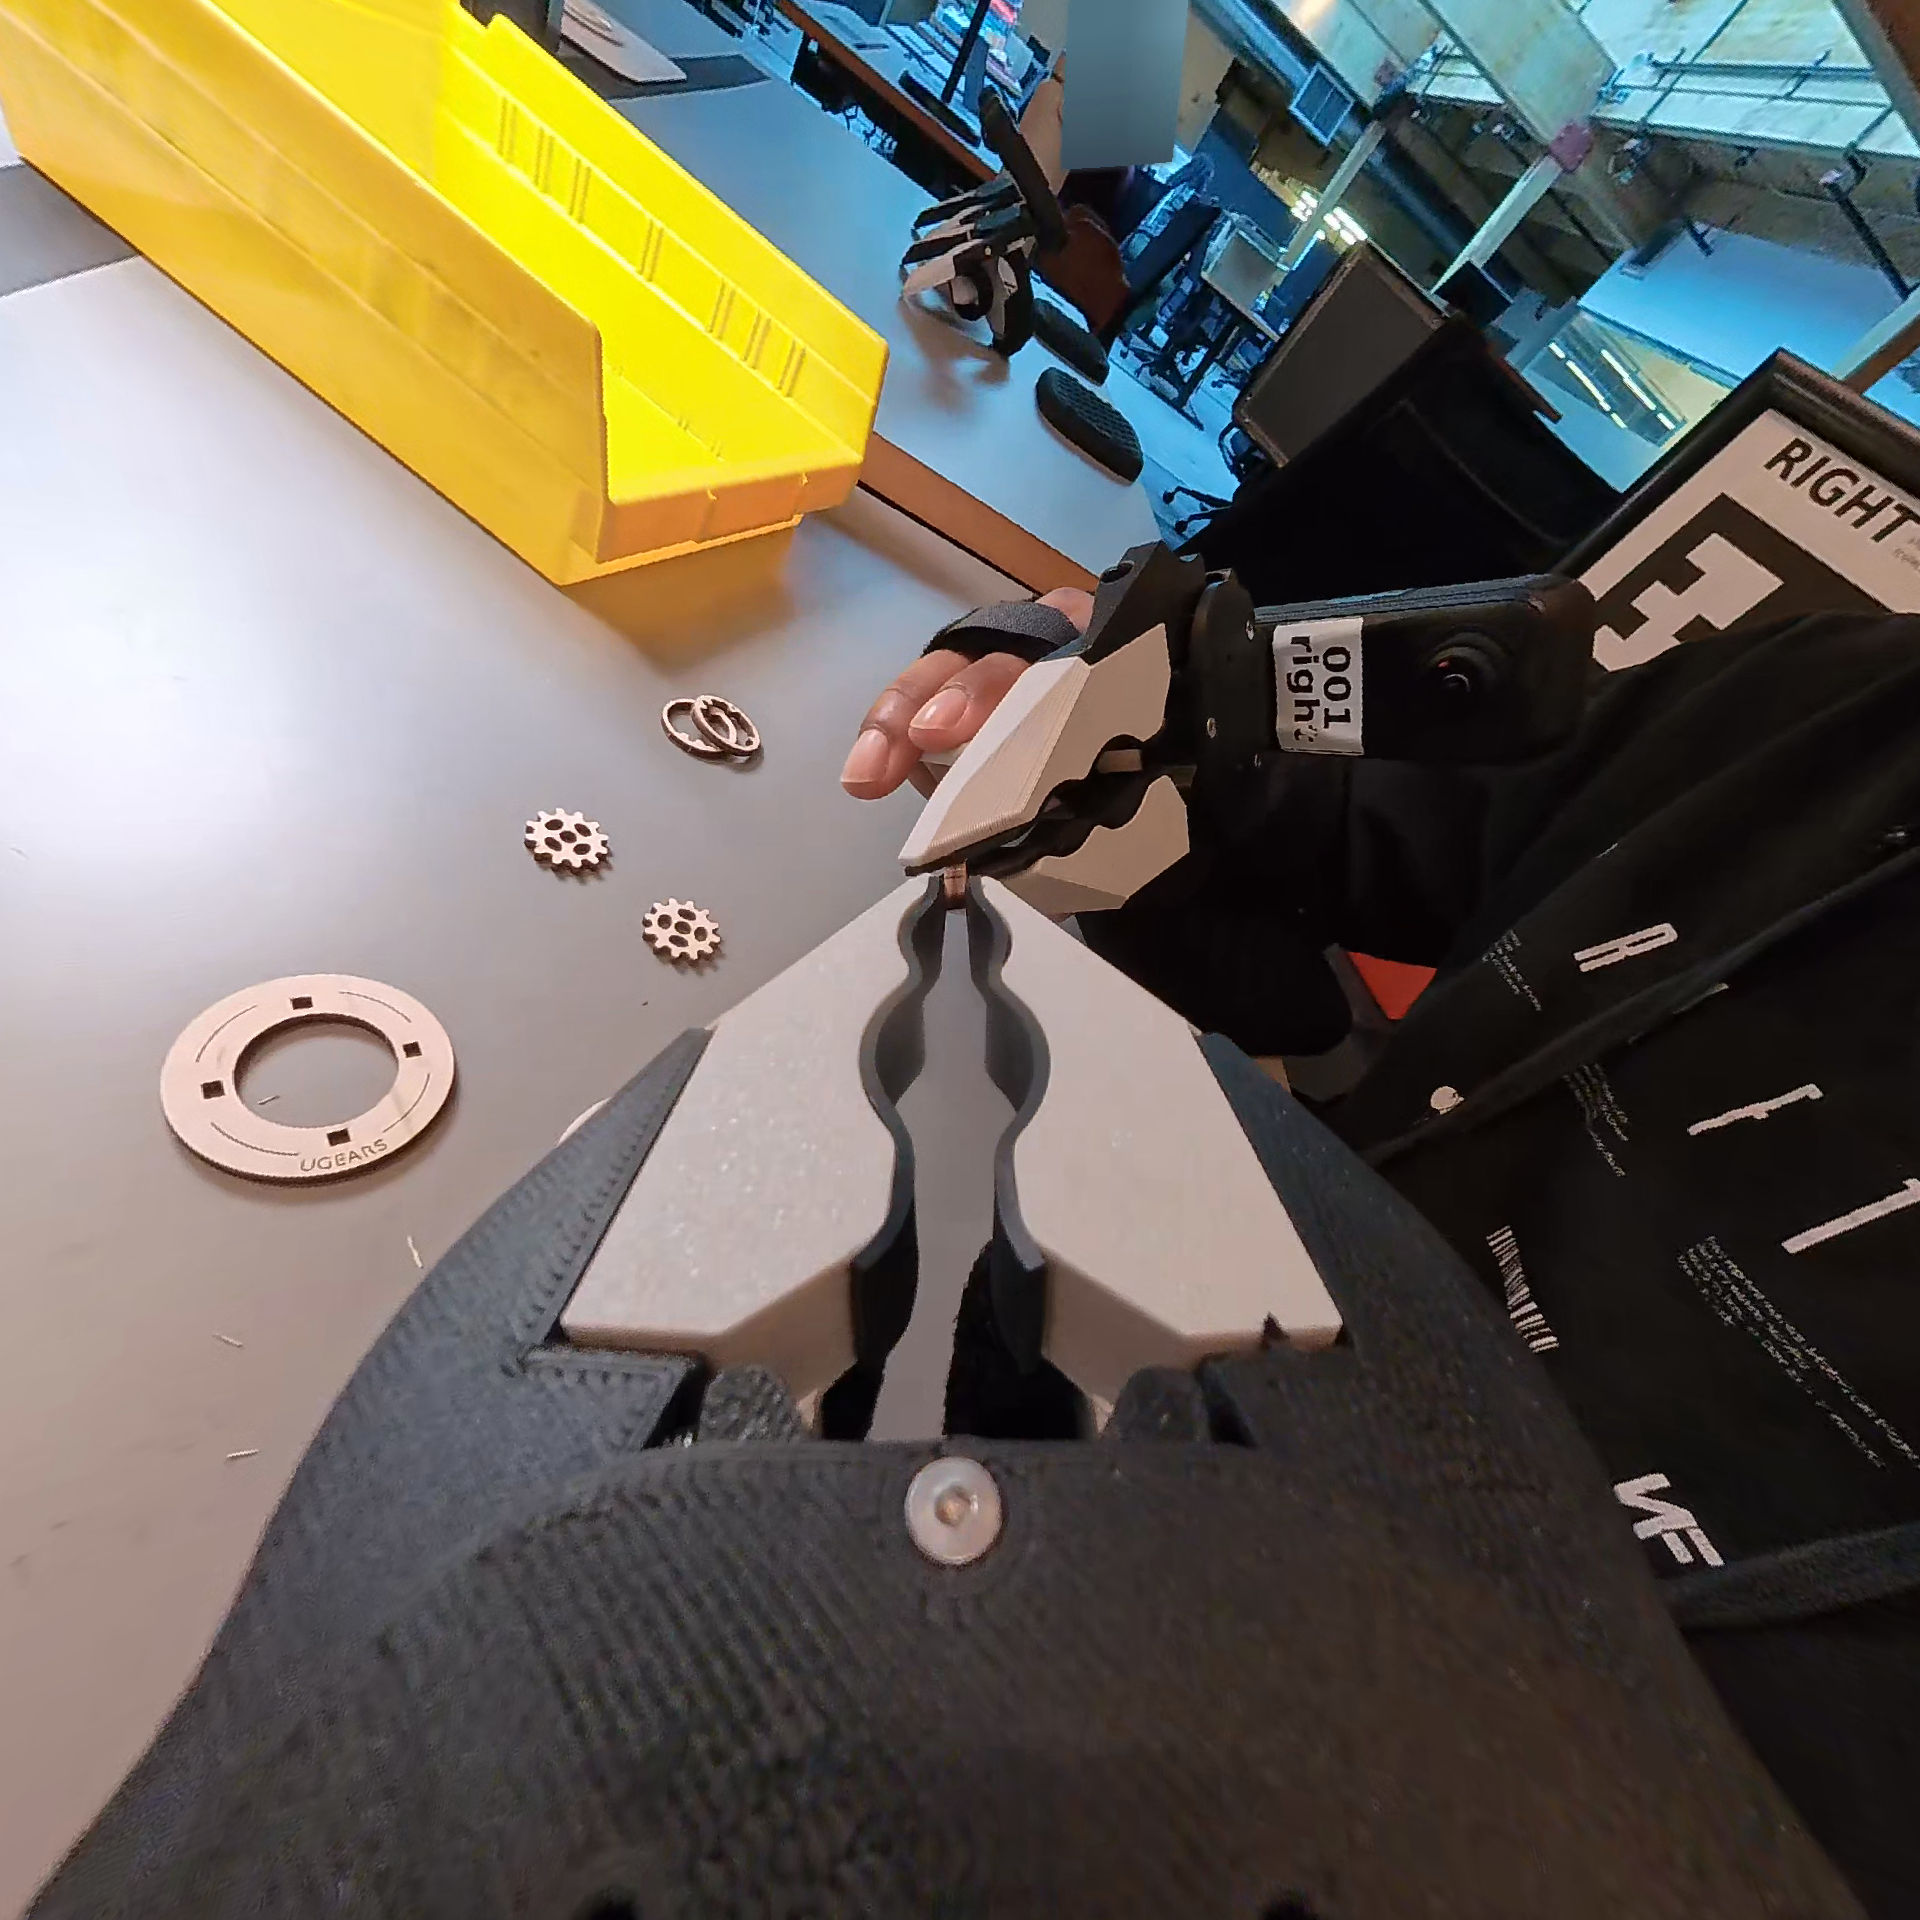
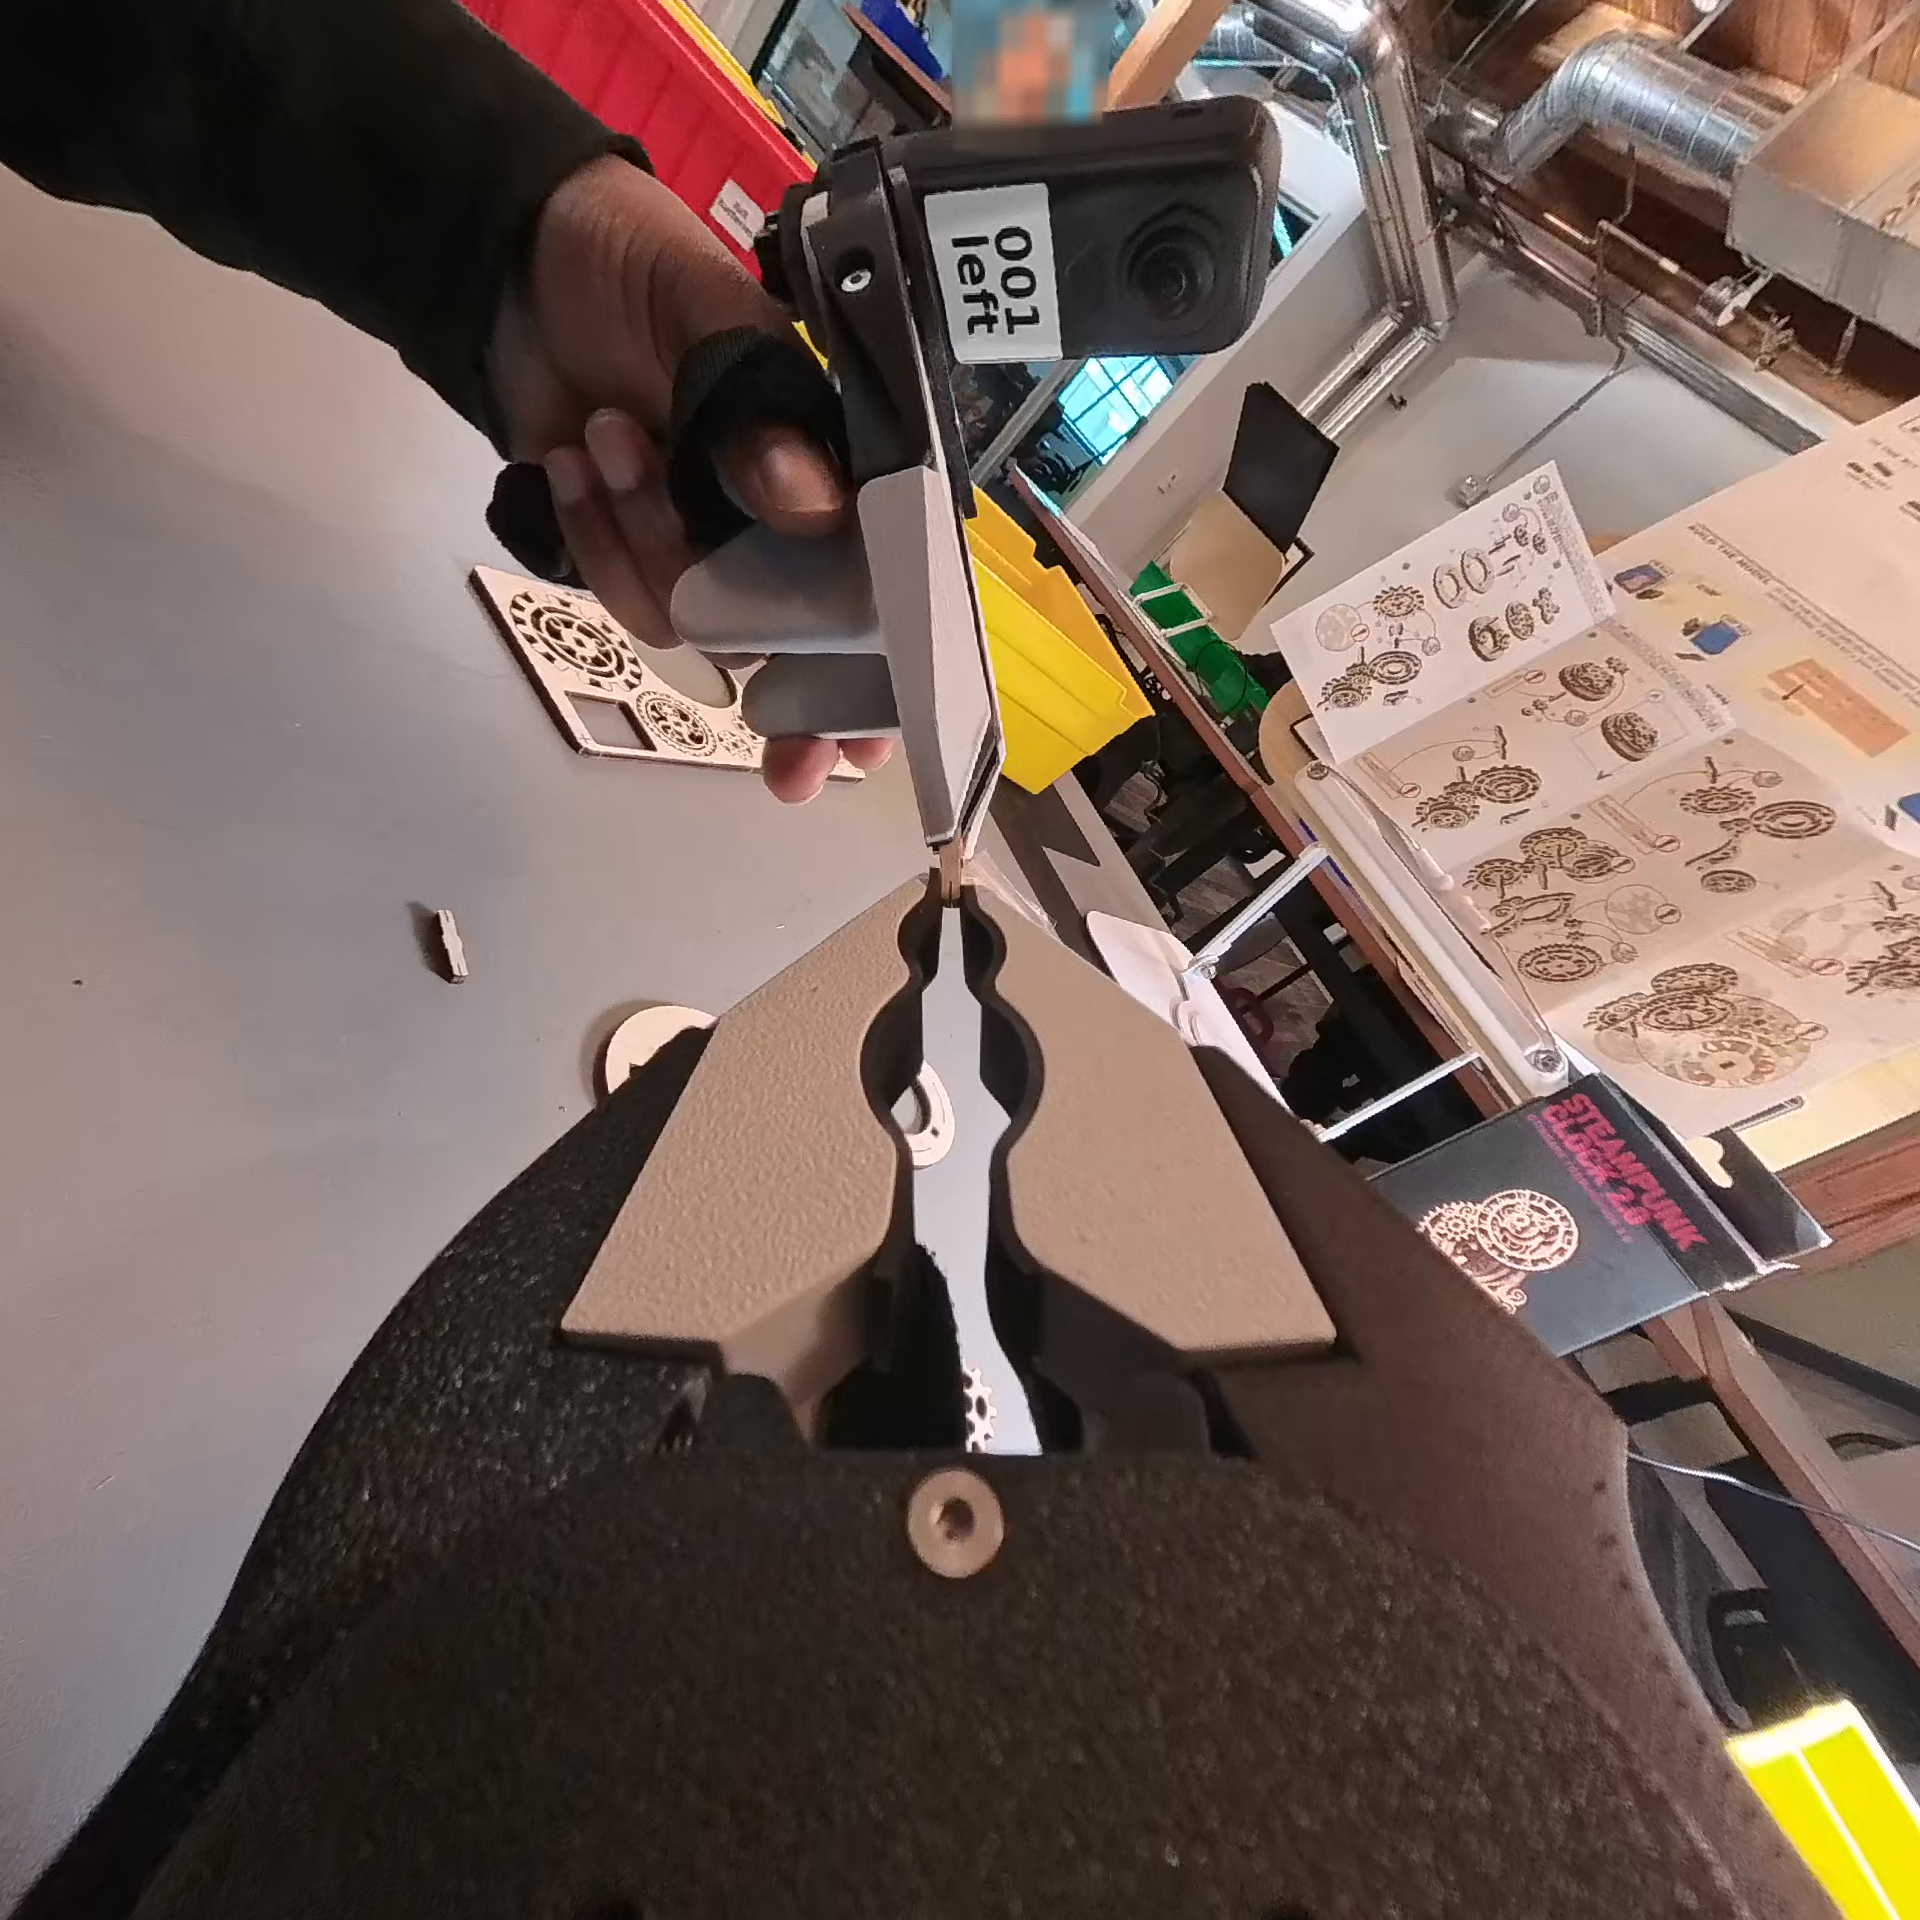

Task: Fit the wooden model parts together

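The left claw (image 1: 953, 902) is being held nearly closed, its tips pinching one end of a tiny tan wooden peg (image 1: 954, 885); the right claw (image 2: 951, 902) is being pinched shut on the opposite end of the same small piece (image 2: 950, 871), so the two claws are meeting tip to tip above the grey counter (image 1: 260, 644). Whether one part or two mating parts are being gripped cannot be told. For a clean fit, the tips are probably best kept on one axis and pressed straight, without twisting. Each handle is being gripped from the side by a hand (image 2: 644, 416), fingers wrapped round it. On the counter, well apart, two small wooden cogs (image 1: 566, 840), paired thin rings (image 1: 712, 725) and a flat wooden ring plate (image 1: 308, 1091) are lying unused beside a yellow plastic bin (image 1: 436, 270).
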The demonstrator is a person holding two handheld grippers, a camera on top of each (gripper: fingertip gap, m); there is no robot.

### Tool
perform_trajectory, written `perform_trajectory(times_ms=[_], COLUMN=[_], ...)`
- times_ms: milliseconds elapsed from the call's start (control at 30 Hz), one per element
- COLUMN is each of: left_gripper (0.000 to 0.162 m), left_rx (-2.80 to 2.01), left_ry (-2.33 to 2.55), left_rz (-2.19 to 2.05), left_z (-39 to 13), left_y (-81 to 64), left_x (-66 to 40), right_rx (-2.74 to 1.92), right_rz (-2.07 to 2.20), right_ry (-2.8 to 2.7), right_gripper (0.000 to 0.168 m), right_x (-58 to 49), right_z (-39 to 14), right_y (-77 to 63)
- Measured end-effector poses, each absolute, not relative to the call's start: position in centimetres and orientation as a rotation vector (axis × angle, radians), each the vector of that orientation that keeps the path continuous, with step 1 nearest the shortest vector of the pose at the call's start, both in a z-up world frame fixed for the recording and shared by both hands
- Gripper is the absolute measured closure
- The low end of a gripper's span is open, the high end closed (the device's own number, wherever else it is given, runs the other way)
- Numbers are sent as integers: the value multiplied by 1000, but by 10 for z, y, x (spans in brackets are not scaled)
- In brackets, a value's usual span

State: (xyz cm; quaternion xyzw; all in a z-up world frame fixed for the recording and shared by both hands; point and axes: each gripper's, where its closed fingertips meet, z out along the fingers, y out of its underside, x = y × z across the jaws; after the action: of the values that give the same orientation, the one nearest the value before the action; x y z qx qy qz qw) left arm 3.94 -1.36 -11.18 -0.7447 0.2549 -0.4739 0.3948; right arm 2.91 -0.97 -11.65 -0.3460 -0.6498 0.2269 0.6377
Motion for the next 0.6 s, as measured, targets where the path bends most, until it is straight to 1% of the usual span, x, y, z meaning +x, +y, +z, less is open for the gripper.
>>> perform_trajectory(times_ms=[600], left_gripper=[160], left_rx=[-2028], left_ry=[678], left_rz=[-1153], left_z=[-120], left_y=[-11], left_x=[36], right_rx=[-820], right_rz=[525], right_ry=[-1520], right_gripper=[167], right_x=[25], right_z=[-128], right_y=[-8])
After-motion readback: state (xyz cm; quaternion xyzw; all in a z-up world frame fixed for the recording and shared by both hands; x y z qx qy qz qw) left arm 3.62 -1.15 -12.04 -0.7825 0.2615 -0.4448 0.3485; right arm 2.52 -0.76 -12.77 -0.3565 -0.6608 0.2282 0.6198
